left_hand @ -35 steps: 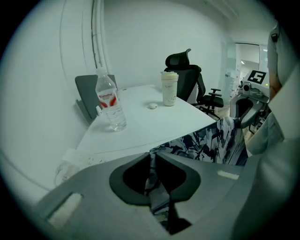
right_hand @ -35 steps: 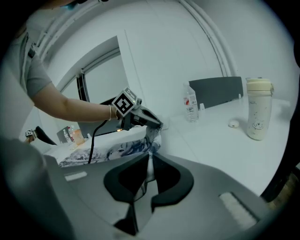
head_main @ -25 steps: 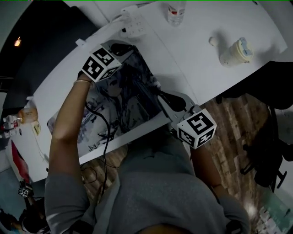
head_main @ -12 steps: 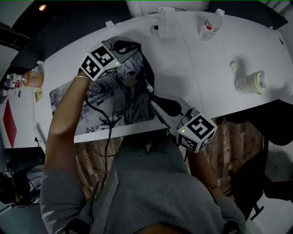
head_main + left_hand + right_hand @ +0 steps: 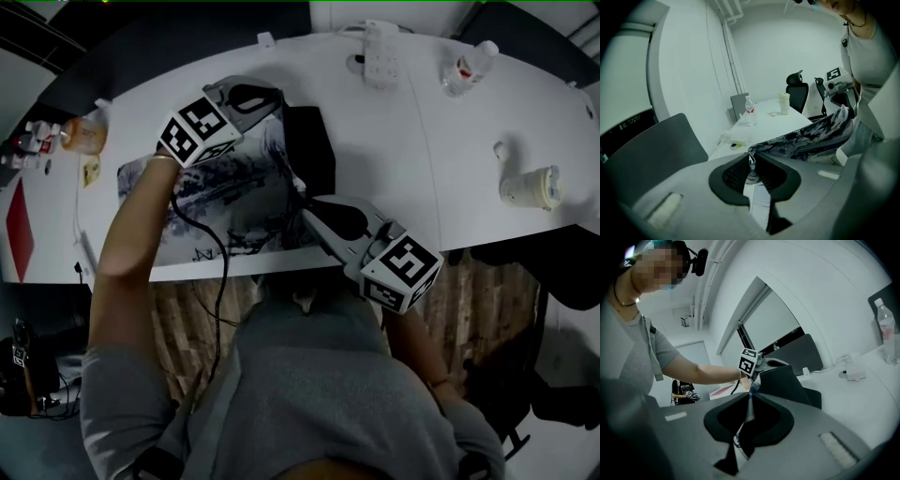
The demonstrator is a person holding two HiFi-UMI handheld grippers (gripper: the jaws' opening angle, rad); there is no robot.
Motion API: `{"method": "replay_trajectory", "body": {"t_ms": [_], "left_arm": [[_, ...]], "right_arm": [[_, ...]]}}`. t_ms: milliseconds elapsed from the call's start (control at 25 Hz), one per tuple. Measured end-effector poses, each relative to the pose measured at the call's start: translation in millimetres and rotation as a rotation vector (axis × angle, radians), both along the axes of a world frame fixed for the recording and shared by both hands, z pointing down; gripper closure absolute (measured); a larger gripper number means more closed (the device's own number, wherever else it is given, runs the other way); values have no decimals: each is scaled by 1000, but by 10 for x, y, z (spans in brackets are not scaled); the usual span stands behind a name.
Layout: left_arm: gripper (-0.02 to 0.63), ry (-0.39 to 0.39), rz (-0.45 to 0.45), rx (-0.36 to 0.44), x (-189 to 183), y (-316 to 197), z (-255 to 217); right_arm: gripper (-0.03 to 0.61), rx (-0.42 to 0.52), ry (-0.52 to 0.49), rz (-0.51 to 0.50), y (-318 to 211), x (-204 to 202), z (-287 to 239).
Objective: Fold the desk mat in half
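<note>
1. The grey-and-blue printed rubber desk mat [image 5: 220, 192] lies along the front edge of the white worktop [image 5: 422, 159]. Its right end is lifted and turned over, so the black underside shows.
2. The left tool [image 5: 751, 160] is clenched on the far corner of the mat's raised end, with a thin strip of mat pinched between its pads.
3. The right tool [image 5: 749, 397] is clenched on the near corner of that same end, and the mat's edge runs between the two tools.
4. Beyond the mat stand a white power strip [image 5: 382, 42] and a clear plastic water bottle [image 5: 466, 64].
5. A white paper cup [image 5: 530, 187] stands well to the mat's right.
6. An orange drink bottle [image 5: 84, 139] stands left of the mat.
7. A black cable [image 5: 217, 234] and the person's left forearm [image 5: 131, 244] cross above the mat's flat left part.
</note>
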State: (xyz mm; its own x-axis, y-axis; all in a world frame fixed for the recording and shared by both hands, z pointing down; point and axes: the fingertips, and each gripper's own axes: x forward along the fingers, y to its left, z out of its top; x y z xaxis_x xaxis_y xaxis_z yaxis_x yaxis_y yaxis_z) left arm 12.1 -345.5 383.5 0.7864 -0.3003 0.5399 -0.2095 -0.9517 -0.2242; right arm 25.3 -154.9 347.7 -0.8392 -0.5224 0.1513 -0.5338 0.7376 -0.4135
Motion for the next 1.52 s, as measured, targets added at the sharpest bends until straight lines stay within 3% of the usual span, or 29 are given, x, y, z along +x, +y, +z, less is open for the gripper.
{"method": "replay_trajectory", "body": {"t_ms": [800, 1520], "left_arm": [[566, -7, -37, -25, -1361, 152, 417], [572, -63, -123, -31, -2488, 174, 728]], "right_arm": [[551, -32, 81, 10, 159, -1274, 303], [551, -27, 113, -99, 180, -2342, 489]]}}
